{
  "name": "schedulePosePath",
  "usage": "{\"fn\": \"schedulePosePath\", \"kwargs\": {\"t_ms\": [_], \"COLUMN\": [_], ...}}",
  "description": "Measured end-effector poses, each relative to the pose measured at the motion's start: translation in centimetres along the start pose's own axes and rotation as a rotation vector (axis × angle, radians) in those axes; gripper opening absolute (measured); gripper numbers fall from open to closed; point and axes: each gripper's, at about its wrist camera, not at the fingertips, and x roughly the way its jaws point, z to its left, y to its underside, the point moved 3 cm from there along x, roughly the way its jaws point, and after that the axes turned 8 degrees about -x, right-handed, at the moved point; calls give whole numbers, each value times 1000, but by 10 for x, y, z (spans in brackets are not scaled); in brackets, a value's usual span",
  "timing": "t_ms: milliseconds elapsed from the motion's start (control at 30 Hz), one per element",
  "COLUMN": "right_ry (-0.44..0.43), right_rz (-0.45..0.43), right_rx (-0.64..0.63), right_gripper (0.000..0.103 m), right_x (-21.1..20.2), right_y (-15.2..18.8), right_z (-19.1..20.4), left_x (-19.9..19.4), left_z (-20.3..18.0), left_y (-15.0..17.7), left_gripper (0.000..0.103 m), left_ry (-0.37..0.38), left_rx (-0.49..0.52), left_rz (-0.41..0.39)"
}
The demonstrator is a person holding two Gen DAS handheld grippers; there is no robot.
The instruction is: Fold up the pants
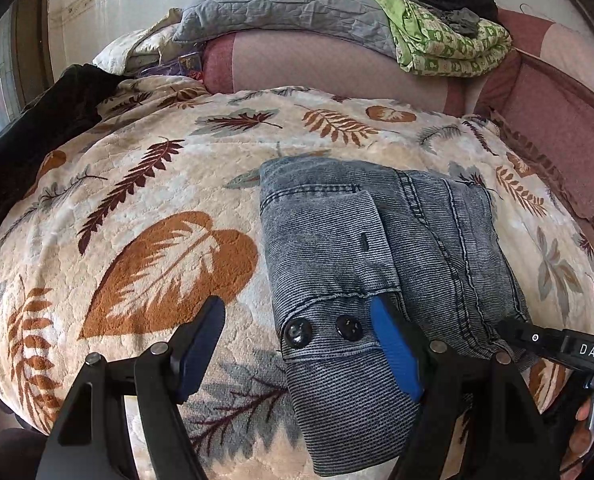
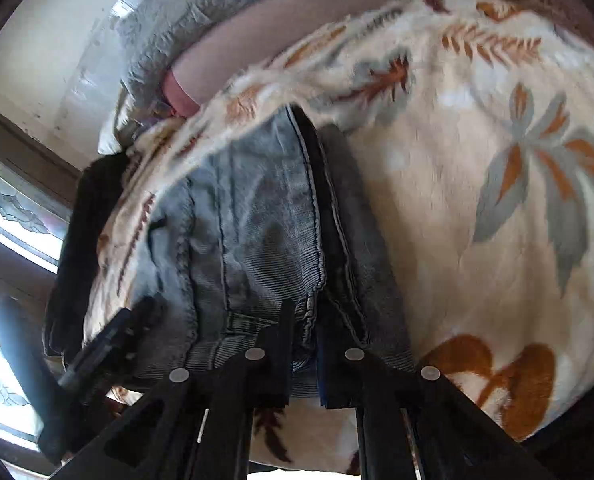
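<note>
2 buttons: black, round, side by side (image 1: 297, 332) on a flap of the pants, near the left hand-held gripper
Pants: folded grey-blue pants (image 1: 377, 240), a thick bundle lying on the blanket, toward its right side in the left wrist view
Fabric: fine ribbed weave, faded wash, dark stitched seams, 1 small buttonhole slit
Blanket: plush cream blanket (image 1: 137, 200) with rust, maroon and grey leaf prints
Left hand-held gripper: released (image 1: 297, 340), jaws spread wide, blue pads; 1 finger over the pants, the other over the blanket
Right hand-held gripper: clenched (image 2: 303, 344) on a seamed edge of the pants
Behind: grey quilted pillow (image 1: 281, 0), green patterned cloth (image 1: 449, 40)
</note>
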Motion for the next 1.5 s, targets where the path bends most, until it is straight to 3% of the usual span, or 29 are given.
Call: {"fn": "schedulePosePath", "kwargs": {"t_ms": [167,200,233,267,300,333,400,467,533,633,733,767,800,833,900,967,1033,1133,1233,1333,1500], "right_ry": [-7,-20,-35,-48,-52,-32,25,20,-42,-177,-333,-304,-208,-116,-188,-142,-58,-39,-23,104,317], "right_rz": [31,37,46,60,70,72,23,-57,-80,-64,62,97,137,191,144,168,199,174,271,415,620], "right_rx": [-52,-43,-27,-11,-3,-9,-22,-22,-41,-78,5,24,40,81,131,73,-29,-218,-424,-642,-788], "right_gripper": [14,14,15,16,20,23,26,39,63,66,66,66,65,57,53,53,56,60,69,69,69], "right_x": [-5,-5,-5,-4,-7,-14,-35,-58,-62,-39,19,42,63,82,81,73,65,51,69,117,198], "right_y": [-3,-4,-5,-7,-9,-11,-19,-36,-61,-100,-130,-132,-130,-121,-113,-116,-125,-144,-154,-150,-135], "right_z": [5,3,1,2,1,1,1,6,21,48,53,45,30,11,-3,8,31,83,155,213,238], "left_x": [-32,-29,-19,1,13,10,6,8,7,5,6,5,4,1,-9,-21,-26,-7,12,17,25], "left_z": [12,11,6,-2,-7,-7,-8,-7,-9,-11,-11,-11,-11,-10,1,22,48,73,72,65,56], "left_y": [-20,-20,-16,-6,3,5,5,5,6,7,6,5,4,3,-4,-12,-14,-5,9,13,11], "left_gripper": [76,76,76,76,76,76,76,76,76,76,76,76,76,76,76,76,76,76,76,76,76], "left_ry": [5,-8,-23,-40,-82,-91,-98,-103,-114,-124,-120,-118,-108,-74,-2,65,138,230,299,379,417], "left_rx": [-79,-64,-29,38,97,116,121,106,119,133,124,126,124,115,59,-69,-219,-375,-419,-431,-431], "left_rz": [-105,-100,-55,41,58,-6,-12,-7,-21,-34,-28,-26,-24,-19,-7,-14,-4,109,192,218,242]}}
